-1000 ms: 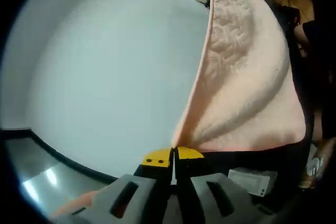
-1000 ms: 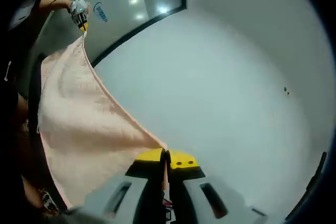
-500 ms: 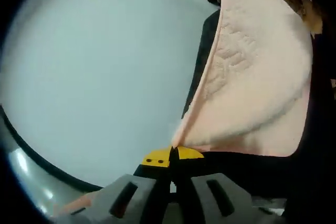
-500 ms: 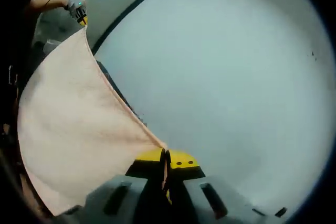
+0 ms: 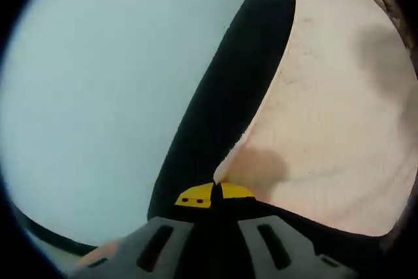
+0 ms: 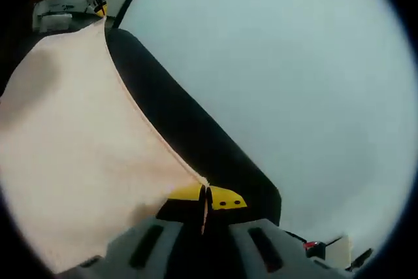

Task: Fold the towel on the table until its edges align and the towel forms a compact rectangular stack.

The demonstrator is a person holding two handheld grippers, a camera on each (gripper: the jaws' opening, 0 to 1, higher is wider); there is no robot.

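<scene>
Peach towel [image 5: 326, 109] hangs stretched between both tools: left gripper [image 5: 213, 194] and right gripper [image 6: 204, 197] each pinch a corner, edge running toward twelve o'clock.

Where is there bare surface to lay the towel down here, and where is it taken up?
A bare dark strip runs along the towel's taut edge, bordered on its other side by the pale wall. The left gripper and right gripper pinch that edge's two corners. The towel covers the rest; small clutter lies beyond the right gripper.
</scene>
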